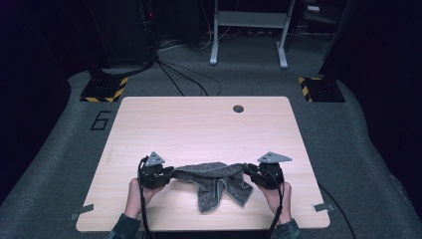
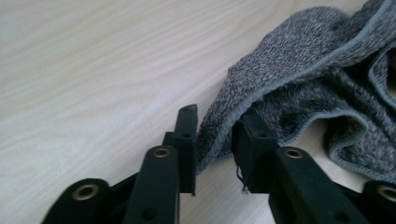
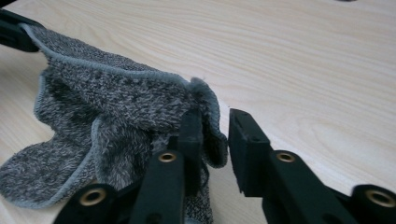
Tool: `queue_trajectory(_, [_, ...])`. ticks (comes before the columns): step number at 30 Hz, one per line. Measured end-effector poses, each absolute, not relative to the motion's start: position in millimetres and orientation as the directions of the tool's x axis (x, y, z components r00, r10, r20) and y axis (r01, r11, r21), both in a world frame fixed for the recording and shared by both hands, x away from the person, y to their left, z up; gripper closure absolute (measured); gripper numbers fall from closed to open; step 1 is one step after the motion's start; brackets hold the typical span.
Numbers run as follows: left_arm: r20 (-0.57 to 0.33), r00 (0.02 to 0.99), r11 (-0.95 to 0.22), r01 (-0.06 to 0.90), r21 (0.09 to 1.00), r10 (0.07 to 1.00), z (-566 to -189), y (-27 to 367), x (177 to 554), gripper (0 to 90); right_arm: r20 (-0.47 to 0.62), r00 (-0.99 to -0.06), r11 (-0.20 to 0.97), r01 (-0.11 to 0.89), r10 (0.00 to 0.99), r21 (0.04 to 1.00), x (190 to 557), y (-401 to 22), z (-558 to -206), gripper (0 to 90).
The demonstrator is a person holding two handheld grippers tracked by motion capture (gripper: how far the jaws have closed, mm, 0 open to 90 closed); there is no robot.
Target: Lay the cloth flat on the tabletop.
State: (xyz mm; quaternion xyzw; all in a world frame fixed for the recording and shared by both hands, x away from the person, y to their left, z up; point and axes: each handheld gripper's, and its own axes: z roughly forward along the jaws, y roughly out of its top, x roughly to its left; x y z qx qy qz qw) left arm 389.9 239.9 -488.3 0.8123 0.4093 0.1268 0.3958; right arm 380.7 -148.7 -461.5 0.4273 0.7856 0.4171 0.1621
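Grey towel point(image 1: 215, 180) lies bunched on the near half of the table point(image 1: 199, 124), stretched into a band between the two grippers, with one fold hanging toward the near edge.

Left end of towel: a hemmed corner sits between the jaws of the left hand-held gripper point(image 2: 214, 135). Jaws parted a little; cloth lies against the one jaw and clear of the other, so no pinch.

Right end of towel: a corner point(image 3: 205, 107) drapes over one jaw of the right hand-held gripper point(image 3: 215, 140). Jaws slightly spread, a gap shows beside the cloth; not clamped.

Both grippers sit low over the table at either end of the towel, each held in a hand point(image 1: 135, 195) coming in from the near edge. Far from the towel, a dark round hole point(image 1: 238, 108) near the table's far edge.
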Motion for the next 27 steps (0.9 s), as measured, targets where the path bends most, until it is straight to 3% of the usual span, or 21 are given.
queue_trajectory(9, [-0.124,0.611,-0.348,0.592,0.727,0.781,-495,244,389,46.5,0.097,-0.608,0.300,0.518,0.788,0.801,376,-143,-453,56.2])
queue_trajectory(16, [-0.147,0.593,-0.328,0.614,0.718,0.792,-500,250,387,36.0,0.062,-0.639,0.342,0.488,0.767,0.803,372,-127,-449,54.5])
queue_trajectory(20, [-0.144,0.590,-0.334,0.622,0.709,0.794,-506,251,386,36.4,0.037,-0.650,0.365,0.472,0.759,0.802,371,-119,-445,54.3])
queue_trajectory(27, [-0.140,0.581,-0.334,0.630,0.701,0.802,-512,252,387,46.9,0.000,-0.662,0.402,0.456,0.750,0.794,370,-113,-442,61.0])
